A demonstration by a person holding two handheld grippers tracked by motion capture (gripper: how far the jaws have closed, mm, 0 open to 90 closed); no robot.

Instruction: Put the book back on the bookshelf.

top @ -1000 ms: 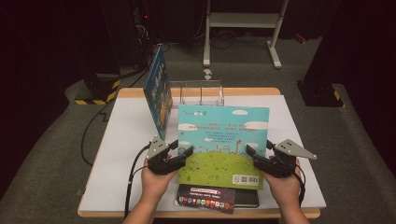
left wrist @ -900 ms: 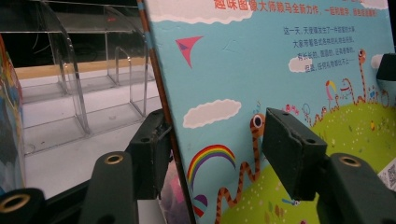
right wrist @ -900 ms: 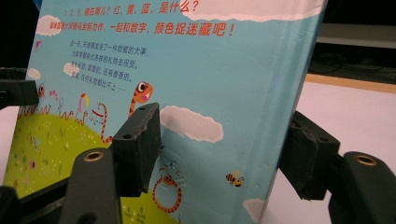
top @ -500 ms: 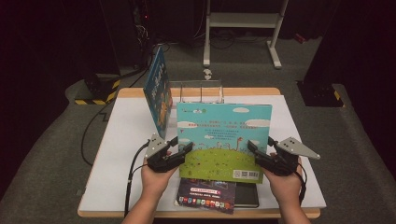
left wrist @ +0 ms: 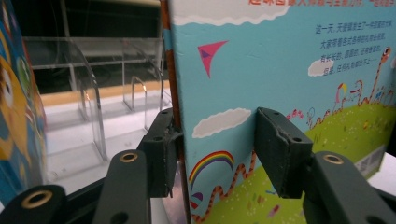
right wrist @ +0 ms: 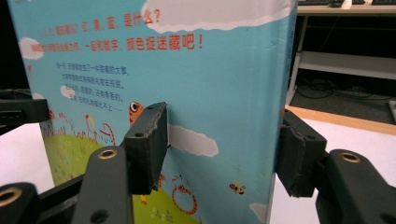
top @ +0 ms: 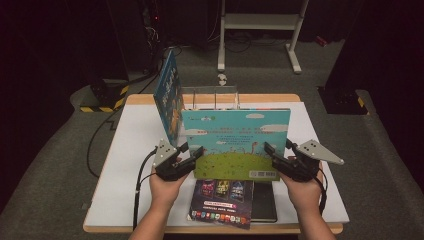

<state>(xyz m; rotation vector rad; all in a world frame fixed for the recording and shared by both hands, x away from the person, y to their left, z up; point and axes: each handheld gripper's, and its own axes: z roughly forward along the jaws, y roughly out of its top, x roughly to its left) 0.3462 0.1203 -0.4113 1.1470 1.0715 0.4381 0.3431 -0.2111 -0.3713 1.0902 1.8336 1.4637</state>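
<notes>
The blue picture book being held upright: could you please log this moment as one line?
blue picture book: upright, lifted | left gripper: clamps left edge | right gripper: clamps right edge | clear rack: behind

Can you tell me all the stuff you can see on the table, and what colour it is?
held picture book: one, blue sky and green hill cover, upright above the table's front middle, a gripper on each side edge
standing book: one, blue, upright at the rack's left end
clear rack: one, see-through, far middle of the table
flat books: two at least, dark covers, front edge
table: one, white top, wooden rim
left gripper: black
right gripper: black
hands: two, holding the grippers
</notes>
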